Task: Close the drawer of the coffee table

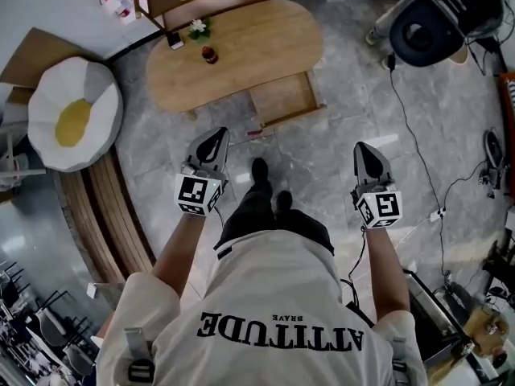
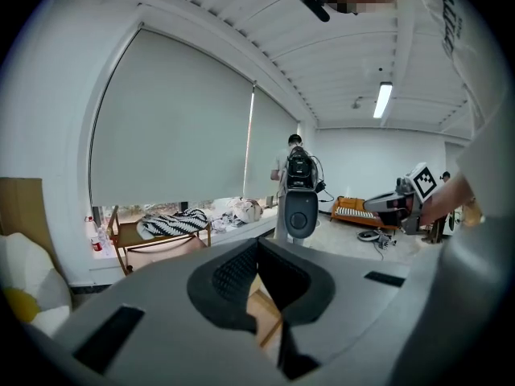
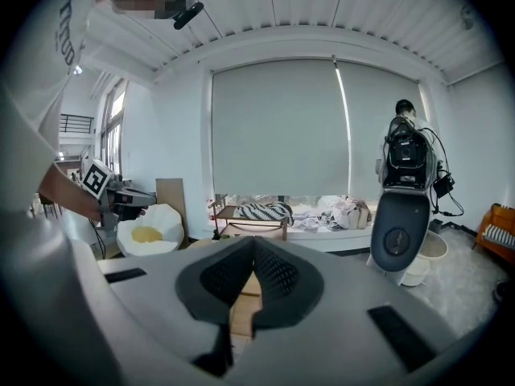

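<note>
Drawer (image 1: 283, 96) is sticking out open at the counter's (image 1: 233, 47) five o'clock. Left tongs (image 1: 216, 135) are hovering at its seven o'clock, right tongs (image 1: 364, 148) at four o'clock, both clenched on nothing.

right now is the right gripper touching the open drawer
Apart. The head view shows a stretch of floor between the right gripper and the drawer.

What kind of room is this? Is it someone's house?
Probably a test room set up like a living room: it has a wooden coffee table and a fried-egg cushion, but also a tall grey machine with cables.
</note>
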Available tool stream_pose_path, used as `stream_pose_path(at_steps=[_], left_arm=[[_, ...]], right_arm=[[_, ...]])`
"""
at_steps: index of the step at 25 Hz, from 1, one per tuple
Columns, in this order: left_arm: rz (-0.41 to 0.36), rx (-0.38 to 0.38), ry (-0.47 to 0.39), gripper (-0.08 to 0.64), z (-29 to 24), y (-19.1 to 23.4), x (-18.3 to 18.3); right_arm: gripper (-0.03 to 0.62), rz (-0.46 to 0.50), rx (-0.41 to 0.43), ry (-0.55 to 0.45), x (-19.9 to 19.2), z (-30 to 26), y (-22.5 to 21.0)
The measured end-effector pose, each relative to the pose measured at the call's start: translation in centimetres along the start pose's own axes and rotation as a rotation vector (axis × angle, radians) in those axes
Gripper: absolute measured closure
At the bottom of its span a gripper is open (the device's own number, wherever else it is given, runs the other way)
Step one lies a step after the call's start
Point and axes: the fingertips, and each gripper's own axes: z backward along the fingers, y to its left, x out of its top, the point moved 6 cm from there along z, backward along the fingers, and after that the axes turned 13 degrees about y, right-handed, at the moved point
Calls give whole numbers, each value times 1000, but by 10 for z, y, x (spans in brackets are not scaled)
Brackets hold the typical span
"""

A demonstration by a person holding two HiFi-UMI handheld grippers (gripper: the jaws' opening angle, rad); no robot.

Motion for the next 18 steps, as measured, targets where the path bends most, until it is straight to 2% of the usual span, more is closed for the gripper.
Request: stream_pose_path(at_steps=[11,18], left_arm=[[14,-32,70,540,-51,42,-30],[41,-57,104,540,-64,58,-58]], right_arm=[[574,14,-23,68,1,-69,4],[574,-24,-43,110,-18,-93,9]])
